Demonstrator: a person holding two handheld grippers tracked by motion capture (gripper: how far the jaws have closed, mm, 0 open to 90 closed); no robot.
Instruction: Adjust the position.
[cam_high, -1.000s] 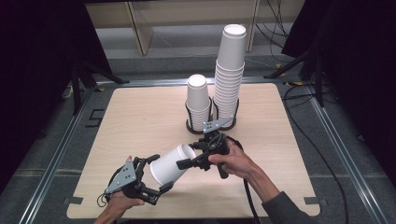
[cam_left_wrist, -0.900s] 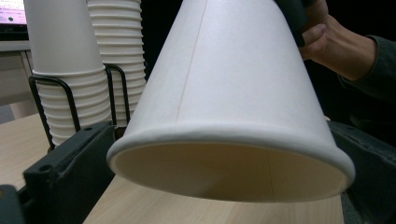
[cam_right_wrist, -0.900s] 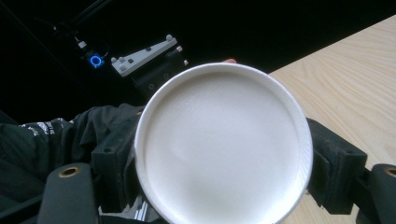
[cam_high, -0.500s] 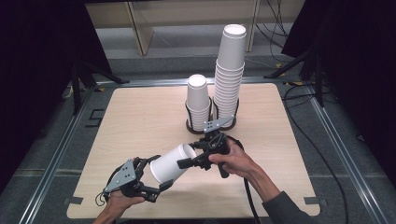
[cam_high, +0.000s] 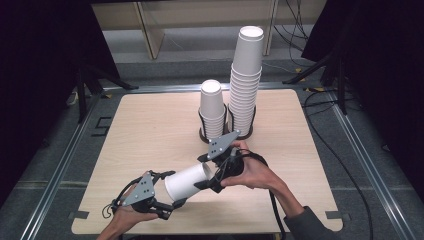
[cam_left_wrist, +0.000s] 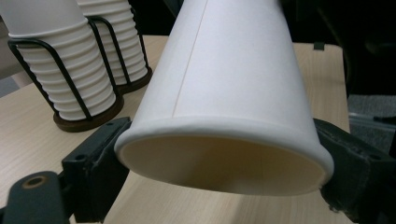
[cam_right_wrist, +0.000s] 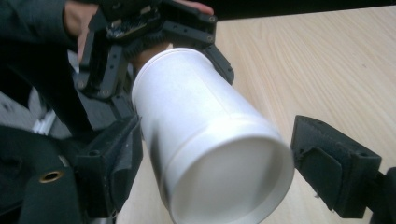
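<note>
A white paper cup lies on its side in the air above the table's near edge, between both grippers. My left gripper has just been closing its jaws on the cup's open rim. In the left gripper view both pads press the rim of the cup. My right gripper straddles the cup's closed base. In the right gripper view the cup rests against the left pad, while the right pad stands clear of it, so this gripper is open.
Two stacks of white paper cups stand in black wire holders mid-table: a short stack and a tall stack beside it. The light wooden table has dark floor and metal rails around it. A cable trails from the right gripper.
The left gripper's jaws have closed from wide apart onto the cup's rim. The right gripper has lifted slightly at the cup's base end. The left hand has stayed where it was.
</note>
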